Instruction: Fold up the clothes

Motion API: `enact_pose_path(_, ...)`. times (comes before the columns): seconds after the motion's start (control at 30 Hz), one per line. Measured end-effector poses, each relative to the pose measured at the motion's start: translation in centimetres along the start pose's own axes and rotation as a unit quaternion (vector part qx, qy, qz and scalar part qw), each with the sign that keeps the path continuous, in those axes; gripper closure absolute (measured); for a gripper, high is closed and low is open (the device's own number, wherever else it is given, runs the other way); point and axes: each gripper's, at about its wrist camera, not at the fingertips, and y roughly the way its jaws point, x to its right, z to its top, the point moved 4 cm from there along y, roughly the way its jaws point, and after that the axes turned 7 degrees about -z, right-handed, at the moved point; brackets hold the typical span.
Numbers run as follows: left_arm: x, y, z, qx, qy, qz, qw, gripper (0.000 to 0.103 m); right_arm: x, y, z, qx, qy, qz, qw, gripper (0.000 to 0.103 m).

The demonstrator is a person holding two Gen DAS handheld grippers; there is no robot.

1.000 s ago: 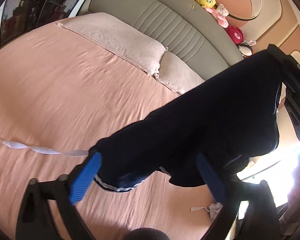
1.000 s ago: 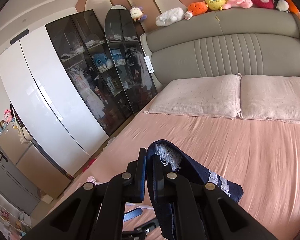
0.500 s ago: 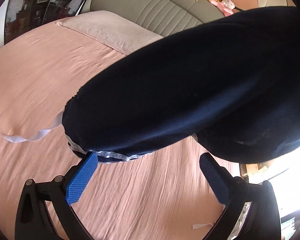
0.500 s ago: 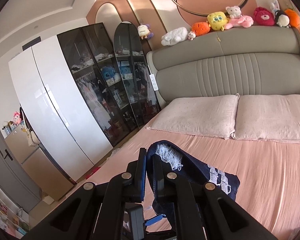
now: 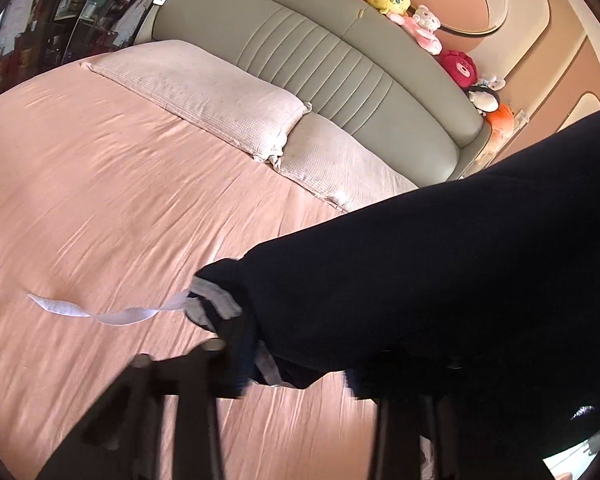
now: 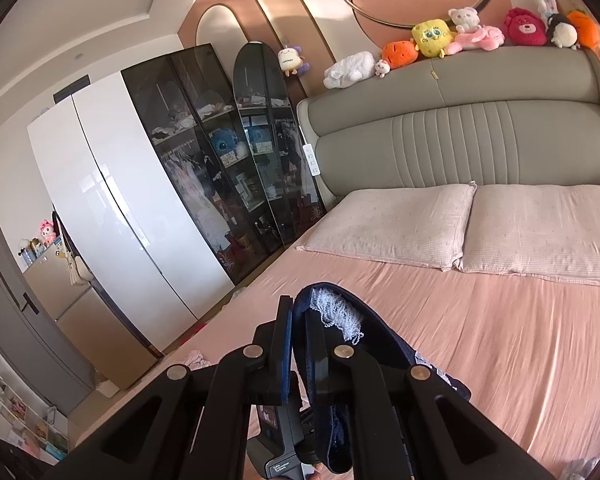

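A dark navy garment (image 5: 440, 280) with white lace trim hangs in the air over the pink bed (image 5: 120, 208). In the left wrist view it covers the right half of the frame. My left gripper (image 5: 296, 364) is blurred, and cloth hides the space between its fingers, so I cannot tell its state. A white ribbon (image 5: 100, 310) trails from the garment onto the sheet. My right gripper (image 6: 300, 344) is shut on the garment's lace-trimmed edge (image 6: 336, 312), held above the bed's left side.
Two pink pillows (image 6: 460, 228) lie against the grey padded headboard (image 6: 480, 136), with several plush toys (image 6: 432, 38) on top. A wardrobe (image 6: 140, 208) with white and glass doors stands left of the bed. Small items lie on the floor (image 6: 196, 358).
The garment swung across the left wrist view, then dropped lower and right. My left gripper's fingers came closer together around its hem. My right gripper rose slightly, still gripping.
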Motion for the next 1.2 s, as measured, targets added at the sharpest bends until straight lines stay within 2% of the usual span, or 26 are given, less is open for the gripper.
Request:
enact_pose_path(0.23, 0.0, 0.6, 1.8, -0.001, 0.027, 0.013, 0.9996, 0.088, 3.2, 0.6, -0.6, -0.004, 0.031, -0.017, 0.999, 0.099)
enact_pose_path(0.33, -0.5, 0.0, 3.3, 0.007, 0.031, 0.008, 0.9995, 0.088, 4.8, 1.1, -0.9, -0.004, 0.046, -0.04, 0.998, 0.099)
enact_pose_path(0.6, -1.5, -0.7, 4.5, 0.003, 0.068, -0.008, 0.9976, 0.088, 8.3, 4.6, -3.5, -0.021, 0.089, -0.079, 0.993, 0.099)
enact_pose_path(0.8, -3.4, 0.6, 4.1, -0.021, 0.077, -0.019, 0.9966, 0.088, 9.7, 8.3, -6.7, -0.049, 0.106, -0.105, 0.988, 0.099)
enact_pose_path(1.0, -5.7, 1.9, 2.6, -0.052, 0.079, -0.031, 0.995, 0.088, 10.3, 10.9, -8.0, -0.062, 0.115, -0.117, 0.984, 0.099)
enact_pose_path(1.1, -6.2, 3.2, 1.3, -0.084, 0.083, -0.034, 0.9925, 0.088, 9.6, 11.2, -7.6, -0.056, 0.107, -0.109, 0.987, 0.099)
enact_pose_path(1.2, -7.0, 4.6, -0.4, -0.123, 0.062, -0.037, 0.9898, 0.087, 8.6, 11.5, -6.9, -0.049, 0.089, -0.109, 0.989, 0.099)
